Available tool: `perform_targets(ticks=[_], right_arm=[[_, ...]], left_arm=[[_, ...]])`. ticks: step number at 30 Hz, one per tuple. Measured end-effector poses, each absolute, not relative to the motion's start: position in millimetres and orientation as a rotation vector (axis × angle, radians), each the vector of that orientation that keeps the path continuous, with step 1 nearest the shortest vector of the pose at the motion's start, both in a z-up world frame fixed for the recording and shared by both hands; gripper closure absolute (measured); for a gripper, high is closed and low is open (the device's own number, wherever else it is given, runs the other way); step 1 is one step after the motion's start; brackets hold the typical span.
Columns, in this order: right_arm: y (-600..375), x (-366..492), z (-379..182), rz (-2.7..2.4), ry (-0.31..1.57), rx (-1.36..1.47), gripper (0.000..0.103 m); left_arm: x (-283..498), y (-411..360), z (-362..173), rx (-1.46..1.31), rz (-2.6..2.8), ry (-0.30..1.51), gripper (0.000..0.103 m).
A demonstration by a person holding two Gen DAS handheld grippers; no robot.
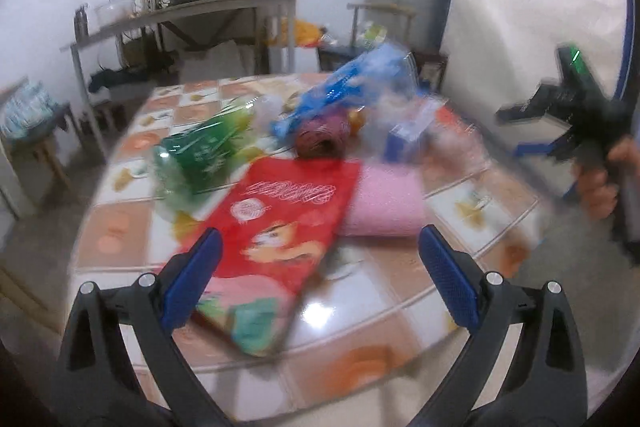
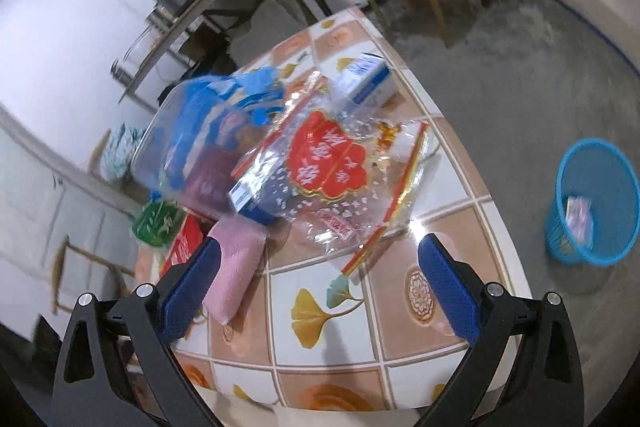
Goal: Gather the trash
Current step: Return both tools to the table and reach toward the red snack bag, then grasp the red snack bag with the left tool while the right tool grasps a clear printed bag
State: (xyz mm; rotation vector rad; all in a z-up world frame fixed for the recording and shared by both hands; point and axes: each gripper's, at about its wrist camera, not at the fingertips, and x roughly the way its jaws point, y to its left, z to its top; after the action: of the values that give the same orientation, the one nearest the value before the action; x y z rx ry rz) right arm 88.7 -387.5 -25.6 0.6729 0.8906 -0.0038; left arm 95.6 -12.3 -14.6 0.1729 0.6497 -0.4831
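— Tiled table [image 2: 404, 227], cluttered kitchen: we hover both grippers, left gripper [image 1: 320, 275] and right gripper [image 2: 318, 285], spread wide, holding nothing.

— Our target, the clear red-printed bag [image 2: 340, 179], lies mid-table: light, crinkly, slippery. We judge its near edge best; pink towel [image 2: 236, 267] and blue box [image 2: 368, 79] crowd it. Blue bin [image 2: 596, 203] waits on the floor.

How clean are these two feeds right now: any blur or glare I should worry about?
Left wrist view: heavy motion blur smears the red packet and the green bag; the left tongs stay sharp. Right wrist view: milder blur, with lamp glare on the tiled table beside the clear bag.
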Motion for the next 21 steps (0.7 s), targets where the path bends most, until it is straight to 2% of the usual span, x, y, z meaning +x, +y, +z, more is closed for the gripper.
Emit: perform_targets(ticks=[3,7,9,16,21], right_arm=[[-401,89,-36,-0.015,0.897,0.771,0.007],[-414,95,-53,-0.017,0.906,0.905,0.007],[-421,98,-61,-0.021,0.906,0.974,0.008],[-428,114,-84,-0.045,0.923,1.077,0.014],[-428,127,-93,-0.039,0.914,1.094,0.019]], left_arm=[[104,-25,-29,0.37,-0.412,0.657,0.015],[108,-43,-48,0.569,-0.385,0.672,0.033],[111,-49,-56,0.622,-0.378,0.667,0.038],[125,-47,-61,0.588,-0.372,0.748,0.064],[130,-41,-64,0.562,-0.357,0.78,0.068]])
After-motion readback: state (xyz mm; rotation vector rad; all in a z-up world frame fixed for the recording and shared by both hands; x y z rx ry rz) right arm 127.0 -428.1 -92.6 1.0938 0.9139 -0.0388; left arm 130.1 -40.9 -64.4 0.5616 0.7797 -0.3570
